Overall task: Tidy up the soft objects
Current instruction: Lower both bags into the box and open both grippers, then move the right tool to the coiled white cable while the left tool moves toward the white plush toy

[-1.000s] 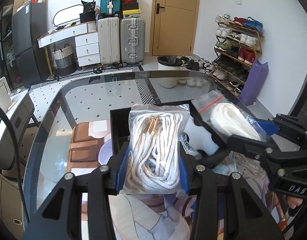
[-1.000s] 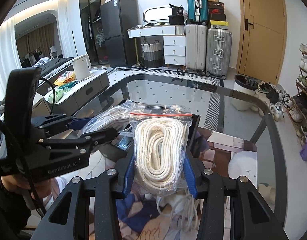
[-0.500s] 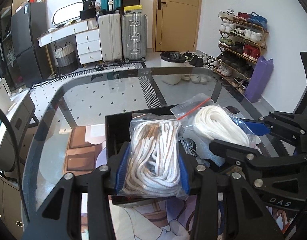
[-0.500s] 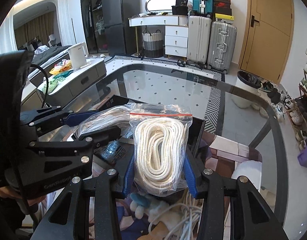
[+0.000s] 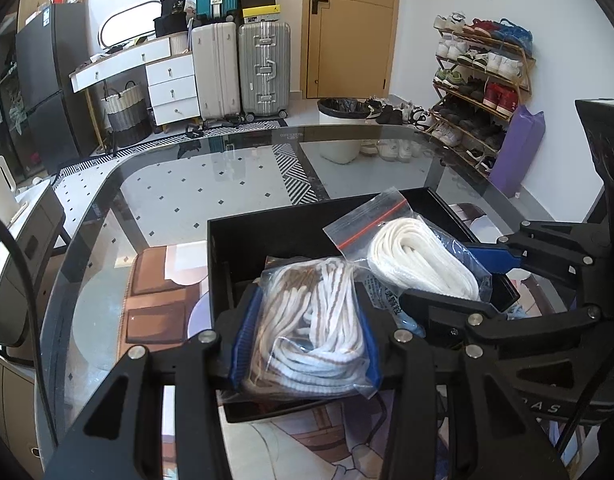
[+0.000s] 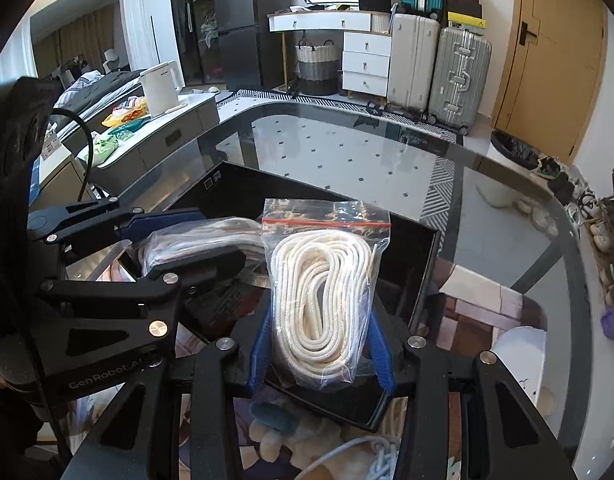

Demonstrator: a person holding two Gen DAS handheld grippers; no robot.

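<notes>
- Both bags had come down toward the black box (image 5: pixel 243 248) since the earlier frames, from above its far rim to low over its open top, the right-hand one travelling further.
- On the left of the box, the left claw (image 5: pixel 307 320) pinched the bag of brown-and-white cord (image 5: pixel 311 328), its blue pads pressed on the bag's two sides; the bag hung over the box's near-left part, just above the floor.
- That bag's long axis ran along the claw's fingers, its sealed end pointing to the box's far wall.
- On the right of the box, the right claw (image 6: pixel 321 320) pinched the bag of white rope (image 6: pixel 323 300) the same way, over the near-right part, just beside the first bag.
- Its long axis also ran along the fingers, red zip strip toward the far wall of the box, which stood on the glass surface (image 6: pixel 347 152).
- Step in hand, as I judged it: placing both bags in the box. Next each claw would need lowering until its bag rests, then spreading.
</notes>
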